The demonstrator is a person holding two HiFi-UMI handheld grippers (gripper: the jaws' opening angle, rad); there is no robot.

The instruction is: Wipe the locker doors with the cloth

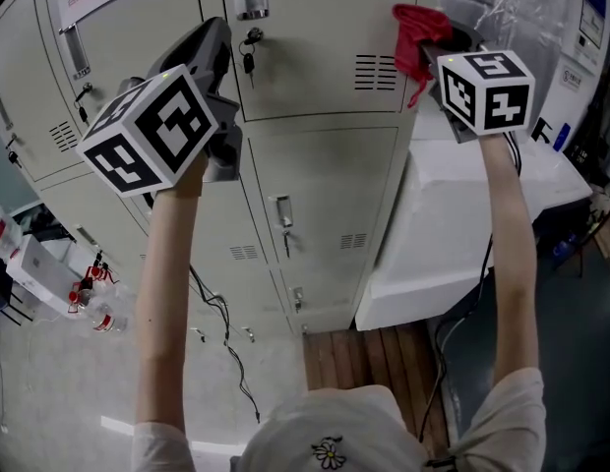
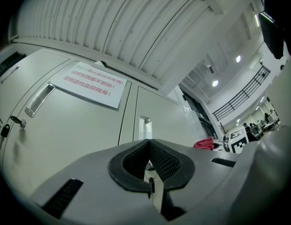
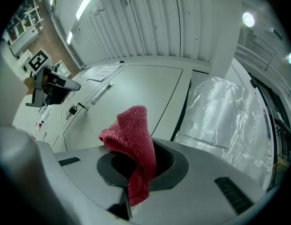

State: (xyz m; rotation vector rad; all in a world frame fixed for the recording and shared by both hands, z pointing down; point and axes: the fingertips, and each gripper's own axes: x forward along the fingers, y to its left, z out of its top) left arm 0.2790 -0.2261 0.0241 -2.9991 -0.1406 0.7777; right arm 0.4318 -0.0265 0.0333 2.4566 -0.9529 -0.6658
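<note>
Between the right gripper's [image 3: 136, 168] jaws a red cloth [image 3: 131, 135] is pinched, with a fold standing up above them and a tail hanging below. The head view shows this cloth [image 1: 419, 28] raised by the right edge of the top locker door [image 1: 315, 42], beside its vent slots; whether it touches the metal cannot be told. The left gripper [image 2: 148, 145] has its jaws pressed together at the tips and grips nothing. It is held up before the same door, near the lock where a key [image 1: 248, 49] hangs. A second key [image 1: 85, 92] hangs in the door to the left. Each gripper carries one black-and-white marker cube, two in all: left [image 1: 152, 131] and right [image 1: 485, 88].

One paper notice [image 2: 87, 84] is stuck to a door. It has two lines of red characters, too distorted to read. The lockers are beige metal with upright bar handles [image 1: 282, 214]. A white cabinet [image 1: 462, 224] stands against their right side, and clear plastic sheet [image 3: 225, 111] hangs behind it. Wood planks [image 1: 374, 352] lie at the foot of the lockers. Left of the planks the floor is pale, with loose cables [image 1: 221, 327] and a few bottles [image 1: 93, 308]. Overhead is a ribbed white ceiling [image 2: 136, 27] with round lights.
</note>
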